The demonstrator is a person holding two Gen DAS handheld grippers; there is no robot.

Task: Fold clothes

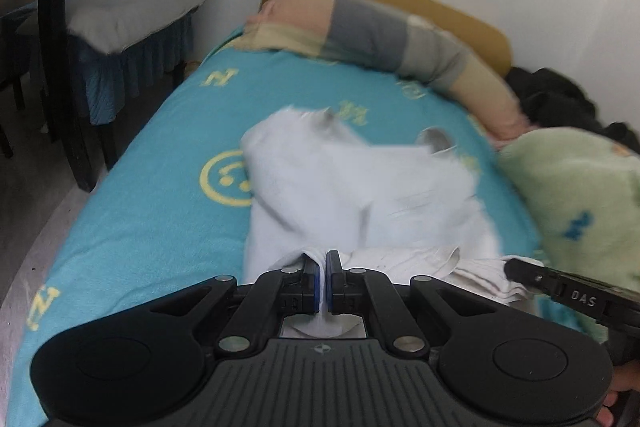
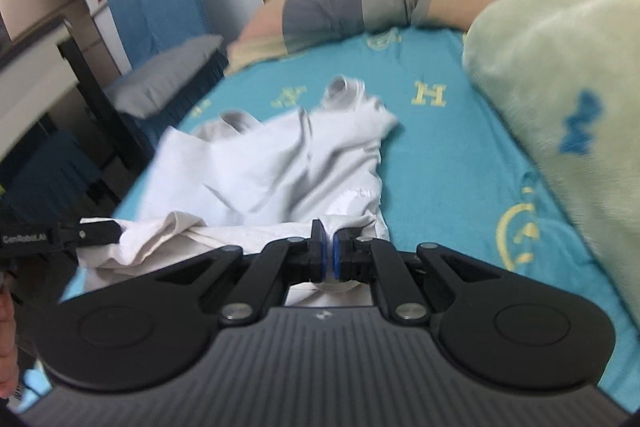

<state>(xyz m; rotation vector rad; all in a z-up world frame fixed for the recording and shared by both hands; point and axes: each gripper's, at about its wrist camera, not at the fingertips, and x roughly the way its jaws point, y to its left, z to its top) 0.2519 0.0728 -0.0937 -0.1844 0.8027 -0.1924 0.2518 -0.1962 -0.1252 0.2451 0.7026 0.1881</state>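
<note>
Both grippers, left gripper (image 1: pixel 324 279) and right gripper (image 2: pixel 329 254), pinch the white garment (image 1: pixel 340 195) at the frame bottom. Likely spreading it over the turquoise bed (image 1: pixel 152 187) for folding.

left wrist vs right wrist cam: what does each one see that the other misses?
Left wrist only: a black chair frame at the left edge and a yellow smiley left of the garment. Right wrist only: a yellow H on the sheet and a pale table edge. Both: the white garment on the turquoise sheet, pinched by the left tool and right tool, both shut on it.
</note>
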